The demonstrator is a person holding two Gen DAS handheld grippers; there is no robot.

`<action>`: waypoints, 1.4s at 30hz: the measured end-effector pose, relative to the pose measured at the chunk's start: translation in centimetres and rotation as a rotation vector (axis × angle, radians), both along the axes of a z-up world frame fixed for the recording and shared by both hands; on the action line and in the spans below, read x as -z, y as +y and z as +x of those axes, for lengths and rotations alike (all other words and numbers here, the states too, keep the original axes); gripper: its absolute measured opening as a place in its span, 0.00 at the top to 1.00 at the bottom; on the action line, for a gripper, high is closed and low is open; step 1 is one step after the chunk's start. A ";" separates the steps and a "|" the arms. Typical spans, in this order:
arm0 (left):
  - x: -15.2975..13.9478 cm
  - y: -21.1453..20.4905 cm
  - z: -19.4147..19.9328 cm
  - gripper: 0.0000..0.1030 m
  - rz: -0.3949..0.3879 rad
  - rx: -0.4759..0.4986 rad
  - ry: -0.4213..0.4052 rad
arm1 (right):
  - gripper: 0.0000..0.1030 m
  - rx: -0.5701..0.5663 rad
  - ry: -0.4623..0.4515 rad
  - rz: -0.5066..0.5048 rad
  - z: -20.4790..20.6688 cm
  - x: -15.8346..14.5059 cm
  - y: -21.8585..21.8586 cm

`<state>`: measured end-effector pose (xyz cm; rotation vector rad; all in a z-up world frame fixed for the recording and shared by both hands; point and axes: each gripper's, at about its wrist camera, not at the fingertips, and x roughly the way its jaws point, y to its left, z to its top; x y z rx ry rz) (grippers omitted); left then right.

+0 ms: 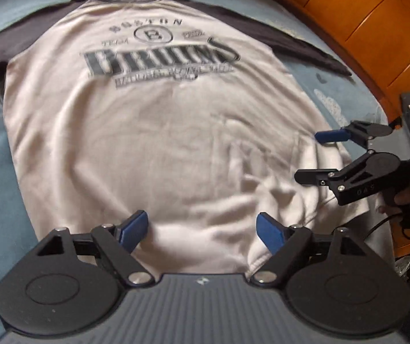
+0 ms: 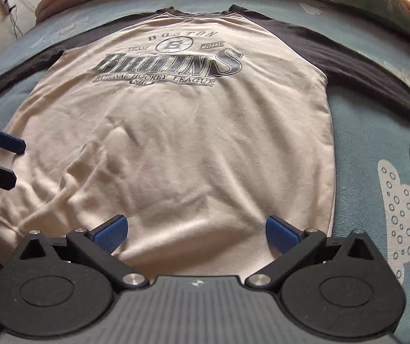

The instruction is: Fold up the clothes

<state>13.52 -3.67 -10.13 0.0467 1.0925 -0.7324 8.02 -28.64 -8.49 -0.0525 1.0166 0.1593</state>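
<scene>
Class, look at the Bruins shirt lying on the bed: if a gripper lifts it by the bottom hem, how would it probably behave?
The shirt would probably drape and sag, not hold its shape: its cloth already lies in soft wrinkles near the hem. It looks light, being thin and flat. The long dark sleeves, spread out to the sides, would likely trail behind and drag on the blue bedspread.

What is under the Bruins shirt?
The shirt lies flat on a light blue patterned bedsheet, which shows all around it. Whatever the sheet carries beneath the shirt's body is covered.
</scene>
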 end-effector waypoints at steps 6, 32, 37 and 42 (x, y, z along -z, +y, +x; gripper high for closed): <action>-0.3 -0.5 -4.3 0.09 -0.029 0.055 0.073 | 0.00 -0.025 -0.029 -0.009 -2.1 0.1 -0.5; -5.0 6.4 -1.3 0.09 0.005 -0.334 -0.095 | 0.00 -0.238 -0.093 -0.021 -2.1 0.5 8.2; -4.8 5.0 0.8 0.09 0.012 -0.332 -0.117 | 0.00 -0.145 -0.050 0.047 -1.8 -1.0 6.6; -5.3 7.7 1.8 0.09 0.017 -0.429 -0.127 | 0.00 -0.188 -0.174 0.056 3.3 -3.3 9.3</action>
